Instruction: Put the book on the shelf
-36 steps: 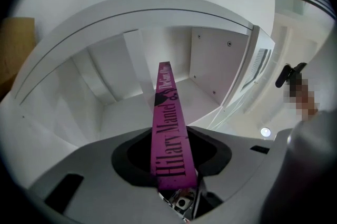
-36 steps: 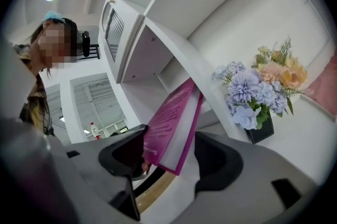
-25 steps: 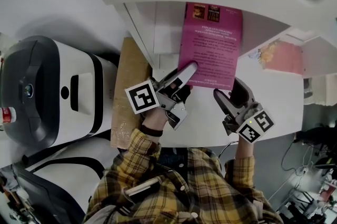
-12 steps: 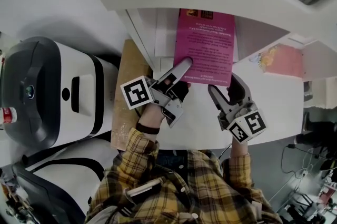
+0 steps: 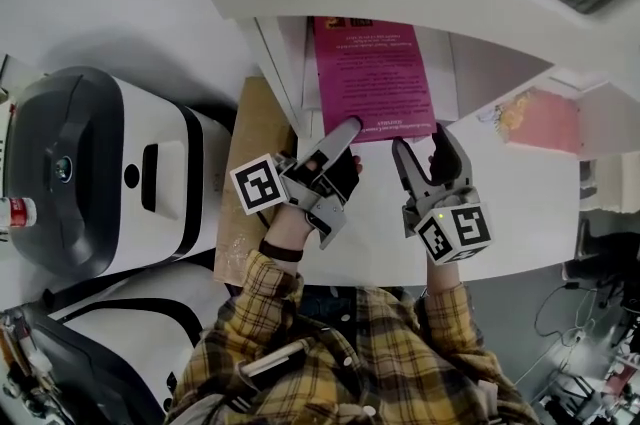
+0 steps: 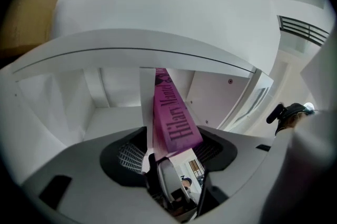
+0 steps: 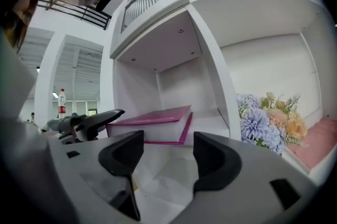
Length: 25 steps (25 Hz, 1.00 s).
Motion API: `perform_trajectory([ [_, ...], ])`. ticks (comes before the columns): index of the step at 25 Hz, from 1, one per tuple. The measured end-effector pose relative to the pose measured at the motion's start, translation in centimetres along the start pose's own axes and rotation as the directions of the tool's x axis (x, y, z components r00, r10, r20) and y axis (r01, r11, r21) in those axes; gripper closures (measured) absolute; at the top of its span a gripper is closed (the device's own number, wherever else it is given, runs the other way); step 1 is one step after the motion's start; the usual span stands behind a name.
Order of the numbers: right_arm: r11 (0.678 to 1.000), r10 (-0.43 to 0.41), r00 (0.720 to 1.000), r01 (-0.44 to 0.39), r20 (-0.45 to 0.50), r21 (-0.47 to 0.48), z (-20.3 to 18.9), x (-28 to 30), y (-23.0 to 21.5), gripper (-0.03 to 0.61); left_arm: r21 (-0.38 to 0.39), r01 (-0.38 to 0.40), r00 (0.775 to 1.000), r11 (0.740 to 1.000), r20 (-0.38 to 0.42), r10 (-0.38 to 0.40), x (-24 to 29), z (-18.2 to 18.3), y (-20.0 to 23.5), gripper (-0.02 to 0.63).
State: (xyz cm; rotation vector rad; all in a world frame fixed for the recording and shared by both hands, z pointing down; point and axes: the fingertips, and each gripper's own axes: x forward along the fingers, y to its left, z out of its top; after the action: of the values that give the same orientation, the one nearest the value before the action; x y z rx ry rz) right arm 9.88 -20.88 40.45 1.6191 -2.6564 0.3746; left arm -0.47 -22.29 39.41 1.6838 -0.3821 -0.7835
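Note:
A pink book [image 5: 370, 78] lies flat in a white shelf compartment [image 5: 455, 78], its near end sticking out over the table. In the left gripper view its spine [image 6: 171, 115] runs between the jaws of my left gripper [image 6: 168, 152]. Those jaws are opening, and the pads stand off the book's sides. From the head view, my left gripper [image 5: 340, 148] sits at the book's near left corner. My right gripper [image 5: 422, 148] is just right of it, at the near right corner, open and empty. From the right gripper [image 7: 168, 157], the book [image 7: 150, 125] is ahead, inside the compartment.
A large white and black machine [image 5: 100, 173] stands at the left, with a brown cardboard piece [image 5: 250, 163] beside it. Artificial flowers [image 7: 268, 117] and a pink object [image 5: 555, 113] occupy the compartment to the right. An upright divider [image 5: 275, 63] bounds the book's compartment on the left.
The book has slid deeper into the shelf compartment. Both grippers have moved forward with it toward the shelf.

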Motion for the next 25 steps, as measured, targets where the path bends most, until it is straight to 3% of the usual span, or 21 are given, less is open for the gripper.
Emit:
perform_trajectory([
  [8,0.990,-0.120,0.992,0.122,0.030,-0.078,0.3,1.6,0.4,0.288,0.047,-0.035,0.999,0.998,-0.016,0.036,-1.9,-0.5,-0.2,0.354],
  [16,0.958,-0.257,0.966,0.260,0.041,-0.124,0.8,2.2,0.1,0.293,0.076,-0.044,0.999,0.996,-0.028,0.046,-3.0,-1.1,-1.1,0.354],
  [25,0.961,-0.261,0.965,0.261,0.013,-0.092,0.8,1.9,0.3,0.294,0.139,-0.025,0.999,0.990,-0.035,0.030,-4.2,-1.5,-3.2,0.356],
])
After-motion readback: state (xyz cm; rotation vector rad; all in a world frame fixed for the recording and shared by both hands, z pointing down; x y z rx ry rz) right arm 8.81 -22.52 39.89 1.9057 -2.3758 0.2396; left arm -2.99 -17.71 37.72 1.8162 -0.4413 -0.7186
